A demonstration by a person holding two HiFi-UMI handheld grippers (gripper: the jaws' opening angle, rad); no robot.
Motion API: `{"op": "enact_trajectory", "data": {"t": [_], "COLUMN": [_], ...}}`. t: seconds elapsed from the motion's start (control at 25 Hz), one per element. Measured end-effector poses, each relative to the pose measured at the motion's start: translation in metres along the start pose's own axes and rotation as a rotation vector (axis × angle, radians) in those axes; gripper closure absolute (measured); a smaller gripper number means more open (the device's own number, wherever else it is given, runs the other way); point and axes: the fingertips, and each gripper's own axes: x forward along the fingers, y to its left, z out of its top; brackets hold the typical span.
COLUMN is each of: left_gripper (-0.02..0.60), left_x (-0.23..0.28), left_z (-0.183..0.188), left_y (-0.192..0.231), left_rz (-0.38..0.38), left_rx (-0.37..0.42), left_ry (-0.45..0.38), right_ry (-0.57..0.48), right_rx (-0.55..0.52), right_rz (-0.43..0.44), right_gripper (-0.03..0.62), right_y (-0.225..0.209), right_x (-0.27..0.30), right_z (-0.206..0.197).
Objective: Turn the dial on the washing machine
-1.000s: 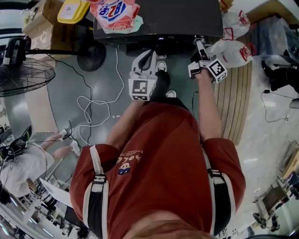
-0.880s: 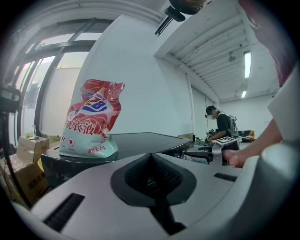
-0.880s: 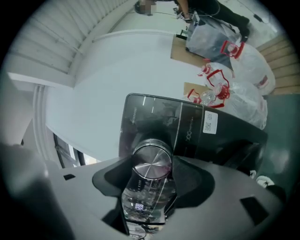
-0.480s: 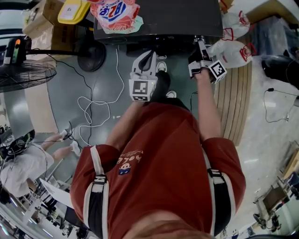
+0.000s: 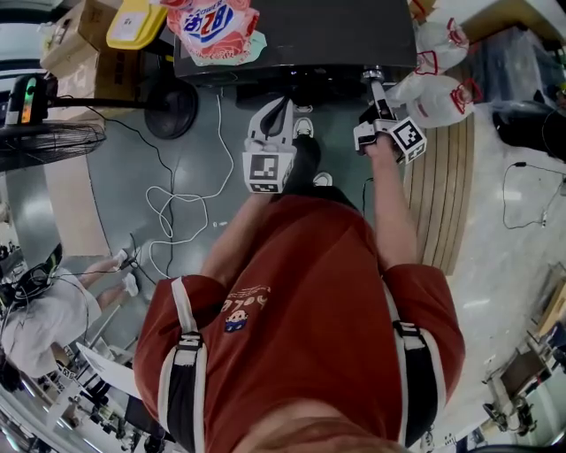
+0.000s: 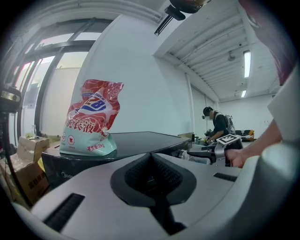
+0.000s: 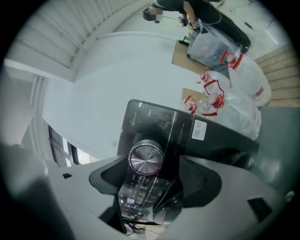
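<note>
**Dial step: right gripper at the knob, nothing gripped**

Noted right gripper aimed at the front of the washing machine. Found its jaws spread wide, having just been opening. Saw the dial standing between them near the tips, close by one jaw and with a clear gap to the other. No squeeze evident from either pad. Read as open around the dial, not holding it.

Judged step in hand: either letting go after a twist or setting up a fresh bite. Cannot tell which from these views.

Next move, as judged:
- Ease forward until both pads straddle the dial's rim.
- Close squarely on the metal edge.
- Roll about the pointing line.

Flagged a likely risk of slipping on the smooth brushed rim if closed off-centre.

Placed the dial dead ahead of the right gripper, standing proud of the glossy dark panel, with lit markings on the panel just beside it.

Noted left gripper off to the left of the right one, short of the machine's front edge. Found its jaws closed together on nothing, idle. Saw the detergent bag on the machine's top, ahead of the left gripper and well apart from the dial.
</note>
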Motion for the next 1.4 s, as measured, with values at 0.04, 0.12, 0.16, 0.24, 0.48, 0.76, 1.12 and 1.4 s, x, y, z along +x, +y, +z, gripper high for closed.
{"op": "enact_trajectory", "data": {"t": [0.04, 0.12, 0.16, 0.24, 0.48, 0.76, 1.12, 1.4], "left_gripper": [0.572, 0.572, 0.572, 0.572, 0.572, 0.572, 0.572, 0.572], "left_x": [0.000, -0.001, -0.001, -0.001, -0.001, -0.001, -0.002, -0.002], "left_z": [-0.001, -0.001, -0.001, 0.000, 0.002, 0.000, -0.004, -0.007], "left_y": [-0.001, -0.002, -0.002, -0.003, -0.004, -0.002, 0.002, 0.001], "left_rz": [-0.001, -0.003, -0.004, -0.007, -0.011, -0.006, 0.008, 0.011], "left_rx": [-0.001, 0.000, 0.000, -0.001, 0.001, 0.000, -0.001, -0.005], "left_ry": [0.000, -0.002, -0.003, -0.006, -0.011, -0.004, 0.010, 0.014], "right_ry": [0.014, 0.046, 0.060, 0.085, 0.148, 0.230, 0.354, 0.349], "right_rx": [-0.051, -0.173, -0.240, -0.373, -0.819, -1.257, -1.628, -1.719], "right_rz": [-0.013, -0.047, -0.068, -0.110, -0.231, -0.310, -0.443, -0.510], "right_gripper": [0.260, 0.258, 0.256, 0.256, 0.253, 0.243, 0.253, 0.299], "right_y": [0.001, 0.003, 0.004, 0.008, 0.018, 0.034, 0.029, 0.027], "right_x": [-0.001, -0.003, -0.003, -0.004, -0.002, 0.008, 0.018, 0.024], "right_z": [-0.001, -0.002, -0.003, -0.003, -0.003, -0.014, -0.024, -0.021]}}
